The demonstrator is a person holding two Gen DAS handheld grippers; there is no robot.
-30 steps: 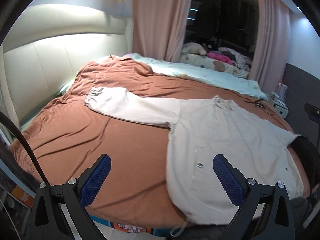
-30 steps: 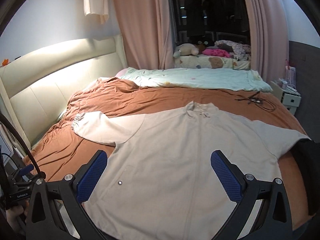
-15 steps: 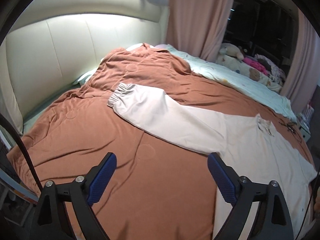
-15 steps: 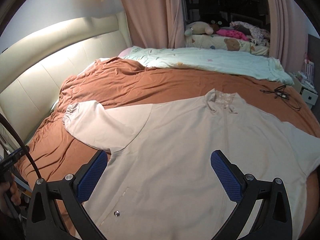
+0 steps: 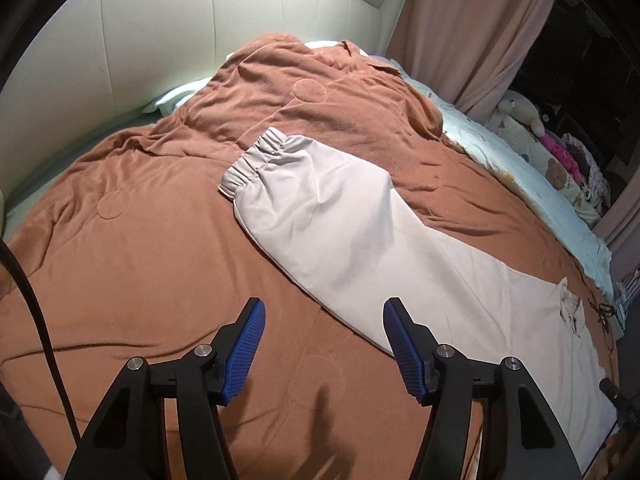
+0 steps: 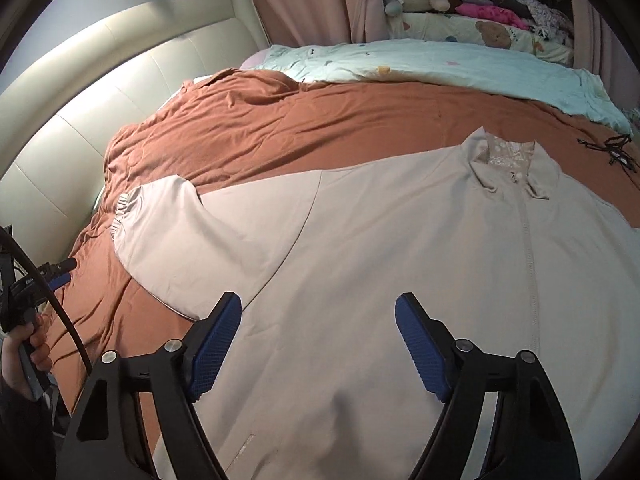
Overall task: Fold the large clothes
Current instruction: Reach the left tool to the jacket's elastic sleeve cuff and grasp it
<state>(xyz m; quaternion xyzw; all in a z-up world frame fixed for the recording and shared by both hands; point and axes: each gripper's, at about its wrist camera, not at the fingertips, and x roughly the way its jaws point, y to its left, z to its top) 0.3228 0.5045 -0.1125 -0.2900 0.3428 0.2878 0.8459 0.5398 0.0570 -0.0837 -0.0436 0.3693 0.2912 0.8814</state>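
Note:
A large beige jacket [image 6: 380, 248] lies spread flat, front up, on a brown bedspread [image 6: 280, 128]. Its collar [image 6: 508, 160] points toward the far side. One long sleeve [image 5: 320, 208] with a gathered cuff [image 5: 256, 156] stretches out to the left. My left gripper [image 5: 322, 344] hovers above the bedspread just short of the sleeve's lower edge; its jaws are closing with nothing between them. My right gripper [image 6: 318, 340] hangs over the jacket's body near the armpit seam; its jaws are closing too, and no cloth is pinched.
A cream padded headboard [image 5: 200, 28] runs along the left. A pale blue quilt [image 6: 420, 64] with plush toys [image 6: 420, 0] lies at the far side, by pink curtains [image 5: 472, 28]. A dark cable [image 6: 612, 148] rests at the right. A hand [image 6: 28, 356] holds the other gripper at the left edge.
Both grippers have swept left and closer to the bed. The left view went from the jacket's hem to the sleeve. Both pairs of jaws have narrowed.

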